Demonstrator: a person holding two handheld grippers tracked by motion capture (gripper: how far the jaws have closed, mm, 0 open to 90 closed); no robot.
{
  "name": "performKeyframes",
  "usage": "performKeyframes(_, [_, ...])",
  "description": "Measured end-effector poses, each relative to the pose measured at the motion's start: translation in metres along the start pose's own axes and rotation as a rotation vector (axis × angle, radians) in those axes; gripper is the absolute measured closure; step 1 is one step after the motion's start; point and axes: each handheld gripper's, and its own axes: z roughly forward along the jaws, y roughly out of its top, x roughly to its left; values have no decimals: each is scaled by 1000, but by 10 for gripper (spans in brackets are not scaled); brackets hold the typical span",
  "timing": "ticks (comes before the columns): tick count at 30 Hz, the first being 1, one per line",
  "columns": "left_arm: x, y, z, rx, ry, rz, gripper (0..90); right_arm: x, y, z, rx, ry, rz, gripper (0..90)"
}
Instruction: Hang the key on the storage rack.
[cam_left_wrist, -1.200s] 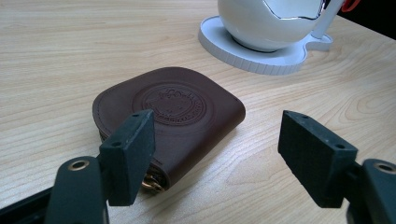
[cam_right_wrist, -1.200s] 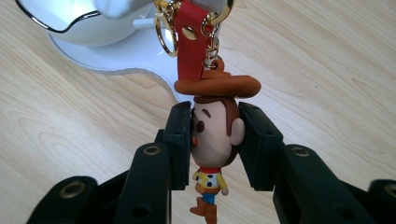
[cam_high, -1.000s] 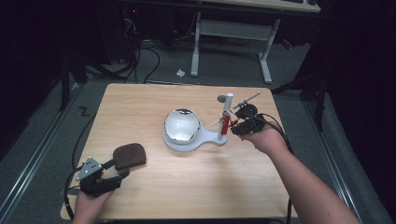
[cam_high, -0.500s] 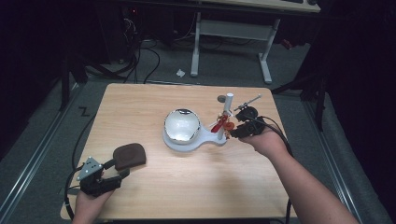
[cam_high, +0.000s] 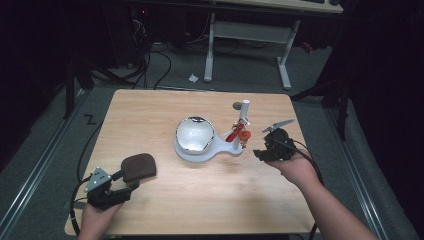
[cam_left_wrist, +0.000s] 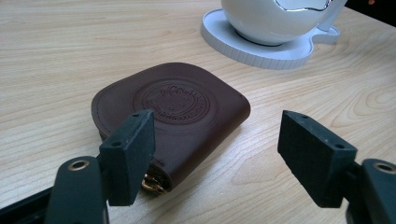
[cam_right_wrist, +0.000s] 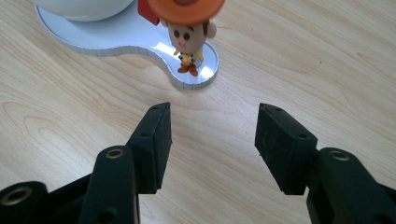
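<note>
A brown leather pouch (cam_high: 139, 166) with an embossed round emblem (cam_left_wrist: 177, 105) lies at the table's near left. My left gripper (cam_high: 126, 182) (cam_left_wrist: 215, 149) stands open just short of it, one jaw by its near corner. A small cowboy figure (cam_high: 239, 134) with an orange hat (cam_right_wrist: 189, 28) stands on the narrow end of a white base (cam_high: 220, 152) (cam_right_wrist: 196, 70) that carries a shiny dome bowl (cam_high: 195, 134). My right gripper (cam_high: 258, 153) (cam_right_wrist: 212, 140) sits to the right of the figure; its jaws have just been opening, with nothing between them.
A white post (cam_high: 245, 109) rises behind the figure, with a small grey disc (cam_high: 236, 105) beside it. The wooden table (cam_high: 150, 115) ends close behind my left hand. Desk legs and cables lie on the floor beyond the far edge.
My right gripper has pulled back from the cowboy figure toward the right and front, and its jaws have opened. The figure stays on the base. The left gripper has not moved.
</note>
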Motion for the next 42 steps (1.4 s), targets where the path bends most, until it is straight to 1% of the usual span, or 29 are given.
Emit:
performKeyframes(1, [0, 0, 0, 1, 1, -1, 279, -1, -5, 1, -4, 4, 11, 460])
performKeyframes(2, [0, 0, -1, 1, 3, -2, 279, -1, -9, 2, -1, 7, 10, 460])
performKeyframes(3, [0, 0, -1, 2, 4, -1, 279, -2, -14, 3, -16, 18, 14, 460])
performKeyframes(4, [0, 0, -1, 5, 4, -1, 279, -2, -19, 4, -12, 15, 20, 460])
performKeyframes(6, [0, 0, -1, 9, 4, 0, 281, -1, -30, 6, -40, 13, 13, 462])
performKeyframes(7, [0, 0, 0, 14, 4, 0, 281, -1, -30, 6, -40, 13, 13, 462])
performKeyframes(8, [0, -1, 0, 17, 6, 2, 284, 0, -41, 9, -63, 8, 12, 465])
performKeyframes(9, [0, -1, 0, 22, 7, 4, 285, 1, -47, 11, -70, 9, 8, 464])
performKeyframes(10, [-1, -1, 0, 23, 8, 6, 289, 2, -54, 13, -79, 16, 11, 465])
performKeyframes(12, [-2, -1, -1, 19, 10, 8, 297, 4, -67, 17, -106, 15, 27, 463])
performKeyframes(15, [-4, -2, -1, 22, 15, 10, 298, 10, -86, 26, -143, -5, 21, 460])
performKeyframes(16, [-6, -2, -1, 25, 24, 15, 299, 11, -92, 29, -156, -2, 28, 460])
performKeyframes(18, [-8, -2, -1, 26, 31, 19, 303, 12, -104, 37, -175, 19, 60, 456])
performKeyframes(21, [-10, -2, 0, 27, 38, 24, 303, 13, -121, 47, -200, 37, 77, 465])
performKeyframes(22, [-10, -2, 0, 27, 38, 24, 303, 13, -121, 47, -200, 37, 77, 465])
performKeyframes(23, [-11, -2, 1, 31, 38, 36, 303, 13, -131, 51, -218, 46, 73, 477])
performKeyframes(24, [-12, -2, 1, 34, 42, 40, 303, 14, -135, 52, -233, 47, 72, 479])
performKeyframes(26, [-12, -3, 3, 38, 50, 35, 301, 16, -144, 54, -275, 54, 63, 477])
performKeyframes(28, [-14, -3, 4, 36, 58, 24, 301, 19, -148, 50, -289, 60, 34, 484])
performKeyframes(30, [-16, -3, 6, 36, 68, 20, 298, 20, -148, 44, -325, 46, 15, 493])
performKeyframes(33, [-20, -2, 7, 45, 85, 27, 294, 18, -151, 41, -360, 32, 30, 495])
performKeyframes(35, [-22, -2, 7, 54, 88, 36, 294, 16, -153, 43, -367, 45, 29, 481])
performKeyframes(38, [-23, -1, 7, 59, 92, 41, 295, 14, -155, 46, -354, 57, 17, 445])
performKeyframes(40, [-22, -1, 6, 58, 87, 34, 295, 13, -156, 46, -347, 67, 32, 429])
performKeyframes(42, [-21, -1, 6, 59, 87, 25, 295, 12, -155, 46, -354, 72, 41, 423])
